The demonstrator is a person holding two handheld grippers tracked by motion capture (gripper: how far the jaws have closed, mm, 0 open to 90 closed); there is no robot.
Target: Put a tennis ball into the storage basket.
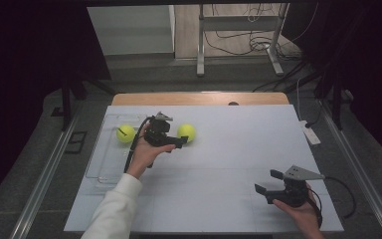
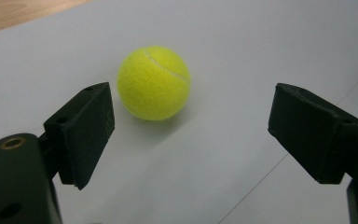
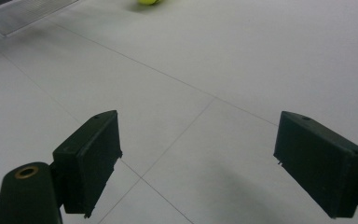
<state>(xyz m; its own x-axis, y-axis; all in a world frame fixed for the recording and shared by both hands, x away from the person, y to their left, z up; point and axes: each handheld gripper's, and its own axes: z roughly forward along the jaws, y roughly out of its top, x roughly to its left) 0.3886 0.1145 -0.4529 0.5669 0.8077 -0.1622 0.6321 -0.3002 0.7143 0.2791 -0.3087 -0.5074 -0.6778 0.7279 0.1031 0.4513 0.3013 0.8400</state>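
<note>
Tennis ball point(image 2: 153, 83) lies just ahead of the left gripper point(image 2: 191, 135), whose spread jaws seem lined up to straddle it; right gripper point(image 3: 196, 163) jaws spread, empty.

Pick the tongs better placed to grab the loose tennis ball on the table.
Left. The left tongs are open right beside the tennis ball, which sits just ahead of them. The right tongs are open far off, near the table's front edge.

Left claw point(image 1: 178, 143): held in the left hand point(image 1: 149, 149), white-sleeved forearm reaching forward, jaws spread wide (nothing between them). Right claw point(image 1: 267, 185): held in the right hand point(image 1: 298, 209) near the surface's front edge, jaws likewise wide apart, pointing leftward.
</note>
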